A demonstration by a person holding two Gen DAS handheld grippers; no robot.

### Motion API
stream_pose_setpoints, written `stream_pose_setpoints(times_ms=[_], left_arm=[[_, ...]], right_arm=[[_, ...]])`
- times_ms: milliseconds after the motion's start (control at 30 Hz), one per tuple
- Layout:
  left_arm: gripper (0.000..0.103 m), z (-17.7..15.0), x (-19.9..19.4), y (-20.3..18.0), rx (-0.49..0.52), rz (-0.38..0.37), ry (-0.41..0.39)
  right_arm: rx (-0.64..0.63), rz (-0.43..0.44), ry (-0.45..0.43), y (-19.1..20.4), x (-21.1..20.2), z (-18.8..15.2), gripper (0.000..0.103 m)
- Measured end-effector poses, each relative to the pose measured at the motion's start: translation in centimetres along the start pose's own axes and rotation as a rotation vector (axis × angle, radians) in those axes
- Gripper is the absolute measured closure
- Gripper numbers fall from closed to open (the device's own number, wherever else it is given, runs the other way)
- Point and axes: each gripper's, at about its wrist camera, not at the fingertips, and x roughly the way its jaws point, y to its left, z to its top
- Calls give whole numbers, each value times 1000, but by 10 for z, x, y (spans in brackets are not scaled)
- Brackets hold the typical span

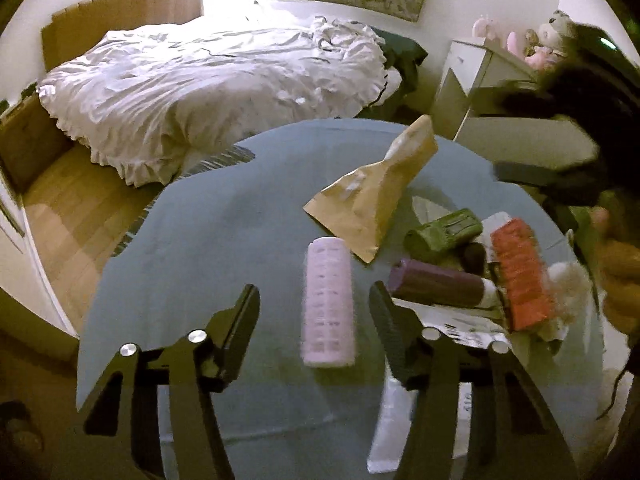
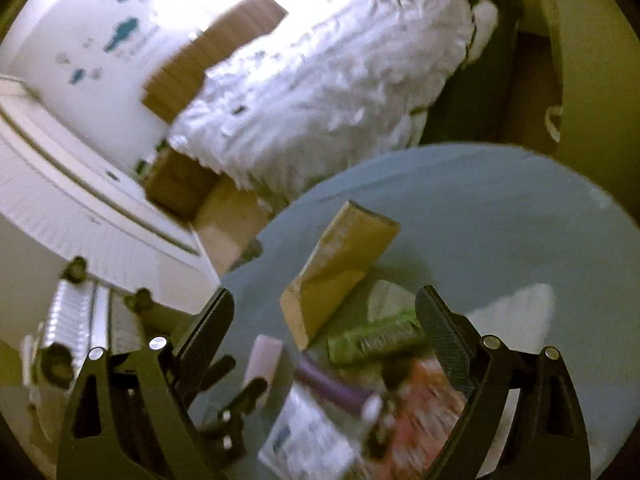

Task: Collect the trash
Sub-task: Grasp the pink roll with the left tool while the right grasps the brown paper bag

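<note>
Left tongs (image 1: 314, 300) hang released over the blue table (image 1: 208, 240), jaws straddling the pale pink tube (image 1: 329, 304) without touching it; the tube lies flat with its long axis running straight away along the tongs' pointing line. Right tongs (image 2: 324, 312) are spread wide and empty, above the trash pile just right of the pink tube, so the left hand looks nearer for that pick.

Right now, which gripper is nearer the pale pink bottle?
Left. The left gripper has the pale pink bottle between its open jaws; the right gripper hovers beyond it, over the green bottle.
</note>
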Motion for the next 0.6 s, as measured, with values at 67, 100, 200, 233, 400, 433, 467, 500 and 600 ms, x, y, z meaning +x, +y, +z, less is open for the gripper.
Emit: stream_pose_setpoints(times_ms=[67, 100, 200, 233, 400, 433, 467, 500, 600], left_arm=[[53, -1, 5, 0, 1, 0, 6], [55, -2, 8, 0, 4, -1, 12], [56, -2, 12, -2, 21, -4, 16], [57, -2, 13, -3, 33, -2, 16], [73, 2, 16, 6, 4, -26, 10], [74, 2, 16, 8, -6, -39, 10], [74, 3, 15, 11, -17, -56, 10], [74, 3, 15, 13, -26, -70, 10], [74, 3, 10, 19, -42, -94, -5]], right_arm=[[18, -42, 32, 5, 27, 5, 12], [17, -64, 41, 8, 39, 6, 13], [6, -124, 57, 9, 63, 8, 19], [5, -136, 62, 9, 68, 8, 23], [-9, -178, 77, 7, 87, 10, 36], [-21, -181, 69, 9, 88, 9, 39], [-32, -186, 64, 13, 93, 10, 40], [-50, -191, 56, 16, 92, 9, 43], [-71, -181, 34, 22, 88, 8, 49]])
